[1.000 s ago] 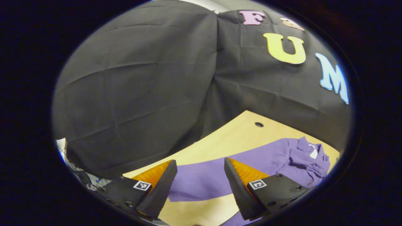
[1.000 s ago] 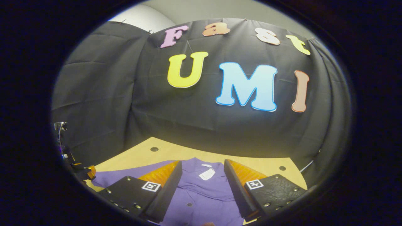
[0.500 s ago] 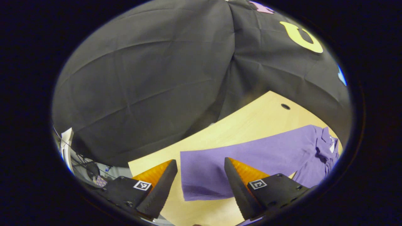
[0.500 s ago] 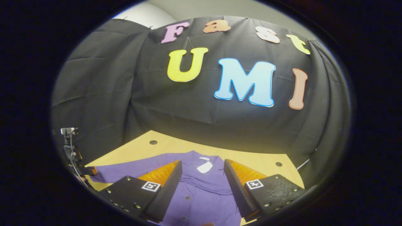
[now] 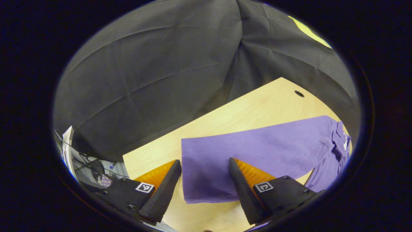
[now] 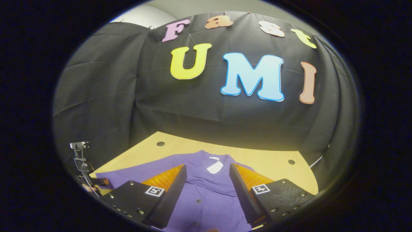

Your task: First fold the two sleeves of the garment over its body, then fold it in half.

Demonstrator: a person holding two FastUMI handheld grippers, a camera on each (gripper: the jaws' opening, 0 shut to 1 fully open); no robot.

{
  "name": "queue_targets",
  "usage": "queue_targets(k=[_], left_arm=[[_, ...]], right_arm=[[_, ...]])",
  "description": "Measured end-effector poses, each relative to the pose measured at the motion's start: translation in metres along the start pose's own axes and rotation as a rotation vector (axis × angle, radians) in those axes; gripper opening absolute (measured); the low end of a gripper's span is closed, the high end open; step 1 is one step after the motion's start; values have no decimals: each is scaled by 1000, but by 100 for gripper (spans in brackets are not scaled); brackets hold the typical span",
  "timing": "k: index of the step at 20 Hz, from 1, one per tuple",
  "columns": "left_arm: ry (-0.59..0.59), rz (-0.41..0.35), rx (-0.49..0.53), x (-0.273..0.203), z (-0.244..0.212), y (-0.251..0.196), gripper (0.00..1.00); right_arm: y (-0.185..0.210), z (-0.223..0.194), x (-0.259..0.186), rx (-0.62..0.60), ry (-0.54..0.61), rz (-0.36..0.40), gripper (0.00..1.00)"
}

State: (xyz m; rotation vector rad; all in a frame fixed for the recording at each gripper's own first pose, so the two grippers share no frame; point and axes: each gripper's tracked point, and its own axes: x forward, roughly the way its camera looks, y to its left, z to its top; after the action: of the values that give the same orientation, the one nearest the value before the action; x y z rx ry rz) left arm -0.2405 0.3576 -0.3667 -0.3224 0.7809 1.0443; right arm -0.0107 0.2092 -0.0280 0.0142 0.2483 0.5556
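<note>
A purple button-front garment (image 6: 206,199) with a collar and a white neck tag (image 6: 215,167) lies flat on a light wooden table (image 5: 257,106). In the left gripper view one long sleeve (image 5: 257,151) stretches out across the table, its cuff end lying between my fingers. My left gripper (image 5: 206,190) hovers open just above that cuff. In the right gripper view my right gripper (image 6: 207,196) is open over the garment's chest below the collar, with the button placket between its fingers. The same sleeve (image 6: 128,170) runs off to the left there.
The black cloth wall stands close behind the table's far edge. Two small round holes (image 6: 160,143) (image 6: 291,162) mark the tabletop. Past the table's left end are cables and gear (image 5: 93,167), and a stand with a clamp (image 6: 79,151) stands there.
The left gripper has swung left and down along the sleeve, bringing the cuff end between its fingers. The right gripper has shifted a little; the garment's collar sits slightly higher in its view.
</note>
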Motion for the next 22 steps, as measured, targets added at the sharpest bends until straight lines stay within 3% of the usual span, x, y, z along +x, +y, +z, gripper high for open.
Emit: queue_targets(k=[1, 5, 6, 10, 11, 12, 15, 16, 18, 22], left_arm=[[-2, -10, 4, 0, 0, -1, 89], [-23, -46, 36, 6, 6, -11, 63], [-25, -57, 45, 5, 10, -16, 48], [-23, -80, 66, 4, 12, -20, 17], [-29, -91, 72, 5, 12, -17, 18], [-28, -93, 67, 8, 12, -23, 8], [-19, -124, 83, 5, 15, -21, 7], [-13, -163, 47, 2, 15, -28, 7], [-35, -199, -35, -4, 30, -35, 7], [-96, -267, -98, -20, 62, -46, 7]], right_arm=[[2, 1, 1, 2, 1, 7, 83], [7, -4, 3, 10, 13, 31, 80], [6, -6, 4, 13, 17, 32, 83], [0, -8, 2, 39, 24, 22, 80], [-3, -9, 2, 46, 25, 17, 80], [-5, -11, 2, 54, 28, 12, 79], [-11, -15, -3, 63, 36, -2, 79], [-13, -14, -5, 59, 36, -8, 83], [-19, -14, -6, 53, 34, -23, 83], [-29, -13, -9, 61, 36, -41, 83]])
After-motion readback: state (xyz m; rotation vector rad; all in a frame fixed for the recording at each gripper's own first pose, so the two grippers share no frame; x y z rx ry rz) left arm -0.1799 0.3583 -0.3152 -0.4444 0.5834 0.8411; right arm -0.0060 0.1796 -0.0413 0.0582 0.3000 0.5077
